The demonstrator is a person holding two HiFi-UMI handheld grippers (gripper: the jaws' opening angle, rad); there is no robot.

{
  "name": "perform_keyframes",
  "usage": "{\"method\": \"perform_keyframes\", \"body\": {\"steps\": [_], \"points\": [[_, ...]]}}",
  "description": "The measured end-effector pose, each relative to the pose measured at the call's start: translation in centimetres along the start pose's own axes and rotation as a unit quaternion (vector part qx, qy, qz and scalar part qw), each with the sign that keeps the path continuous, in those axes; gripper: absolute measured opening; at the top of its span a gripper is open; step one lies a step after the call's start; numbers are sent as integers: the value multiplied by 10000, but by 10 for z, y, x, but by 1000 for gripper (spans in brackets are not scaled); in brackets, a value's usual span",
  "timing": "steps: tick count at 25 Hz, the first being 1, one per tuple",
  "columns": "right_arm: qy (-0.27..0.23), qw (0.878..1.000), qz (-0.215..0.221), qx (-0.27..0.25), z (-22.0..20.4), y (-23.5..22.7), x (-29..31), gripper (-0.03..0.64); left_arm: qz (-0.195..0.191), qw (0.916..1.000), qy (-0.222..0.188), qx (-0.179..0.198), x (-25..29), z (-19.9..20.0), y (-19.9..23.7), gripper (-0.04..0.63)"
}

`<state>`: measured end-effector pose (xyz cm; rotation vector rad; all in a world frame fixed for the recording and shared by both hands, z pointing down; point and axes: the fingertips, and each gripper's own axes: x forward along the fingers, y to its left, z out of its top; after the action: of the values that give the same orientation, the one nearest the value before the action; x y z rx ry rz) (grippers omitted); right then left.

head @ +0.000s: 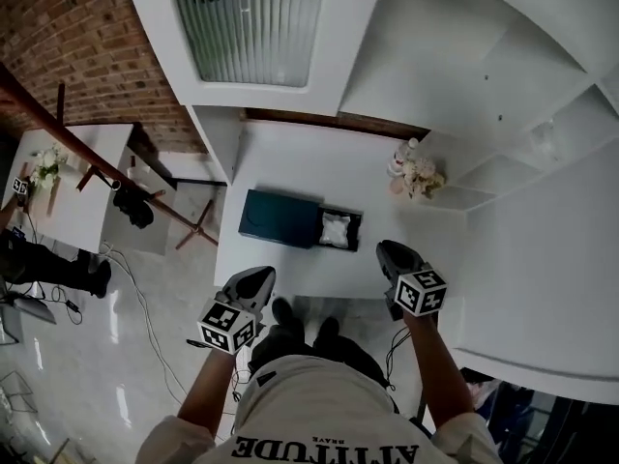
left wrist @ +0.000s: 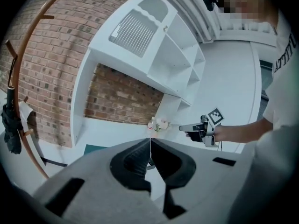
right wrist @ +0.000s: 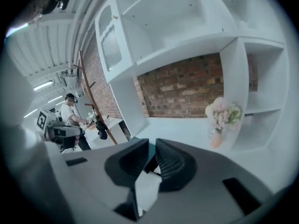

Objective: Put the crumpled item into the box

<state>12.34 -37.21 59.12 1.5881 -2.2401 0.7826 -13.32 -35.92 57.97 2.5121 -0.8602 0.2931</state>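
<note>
On the white table [head: 290, 167] a dark teal box [head: 280, 217] lies flat, with an open black compartment at its right end. The white crumpled item [head: 336, 230] lies inside that compartment. Both grippers hover at the table's near edge, apart from the box. My left gripper [head: 259, 276] [left wrist: 150, 141] is shut, its tips touching with nothing between them. My right gripper [head: 387, 251] [right wrist: 152, 143] has its jaws almost together; a narrow gap still shows and nothing is in it. The right gripper [left wrist: 194, 127] also shows in the left gripper view.
A small vase of pale flowers [head: 416, 174] [right wrist: 223, 115] stands at the table's back right, by white shelving [head: 503, 114]. A brick wall is behind. Left of the table are a wooden coat stand [head: 116, 177], another white table [head: 68, 187] and cables on the floor.
</note>
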Motion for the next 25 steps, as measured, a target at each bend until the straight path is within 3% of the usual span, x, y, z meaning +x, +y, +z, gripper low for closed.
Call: {"method": "perform_keyframes", "body": {"steps": [9,17,25], "points": [[-1041,9927,-320,-520,38,-11,-114,43,173,9977,-455,471,-2,44,-50,28],[-1791,9795,-495,-782,55,-20,-173,40,487,9932,-738,761,-16,65,-76,28],[-2053,9711,-726,-974,63,-25,-204,40,530,9900,-870,971,-26,84,-87,28]]}}
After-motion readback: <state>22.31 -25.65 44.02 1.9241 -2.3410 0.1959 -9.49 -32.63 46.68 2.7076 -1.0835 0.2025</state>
